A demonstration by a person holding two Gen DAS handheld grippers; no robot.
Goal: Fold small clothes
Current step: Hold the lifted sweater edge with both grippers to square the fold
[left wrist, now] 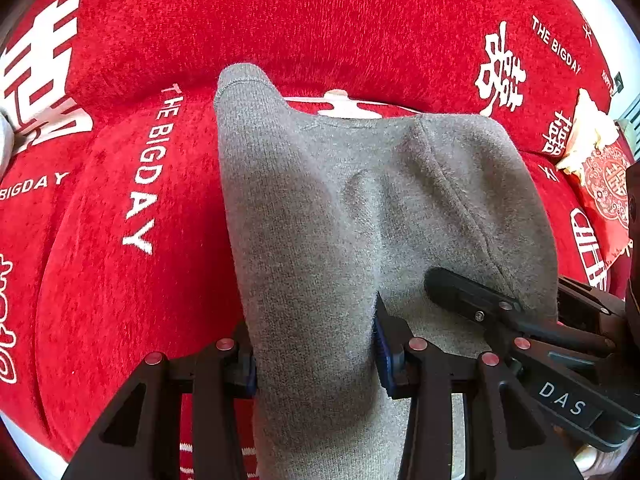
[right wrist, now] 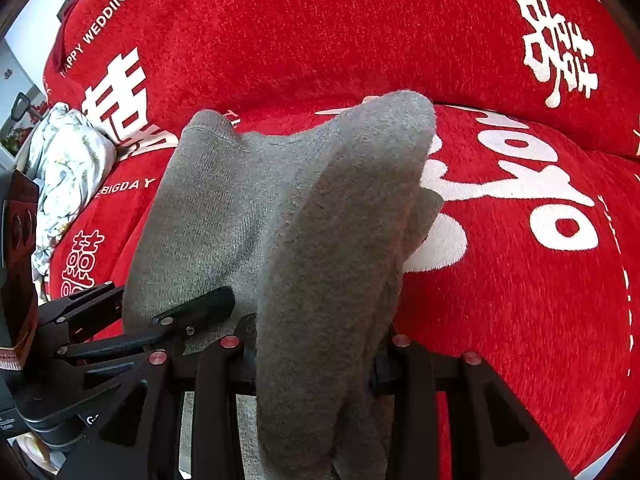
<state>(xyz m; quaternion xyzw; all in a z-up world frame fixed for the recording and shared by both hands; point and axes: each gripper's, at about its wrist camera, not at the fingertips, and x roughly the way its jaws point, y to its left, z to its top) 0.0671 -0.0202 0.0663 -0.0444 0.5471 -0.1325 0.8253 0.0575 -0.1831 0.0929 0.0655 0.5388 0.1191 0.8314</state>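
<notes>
left hand-held gripper (left wrist: 316, 354): matte black linkage arms, red round rivets, blue finger pads (left wrist: 385, 354); right hand-held gripper (right wrist: 312, 354): same black frame, silver screws, white "DAS" lettering on body

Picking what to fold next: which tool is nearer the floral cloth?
Left. The left tool sits between the right tool and the floral cloth, which lies at the far left.

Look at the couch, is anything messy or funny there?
Nothing is spilled or torn. The grey garment hangs bunched between both tongs, left tongs and right tongs, with one corner poking up, not flat yet. A crumpled floral cloth sits heaped at the red couch cover's edge.
</notes>
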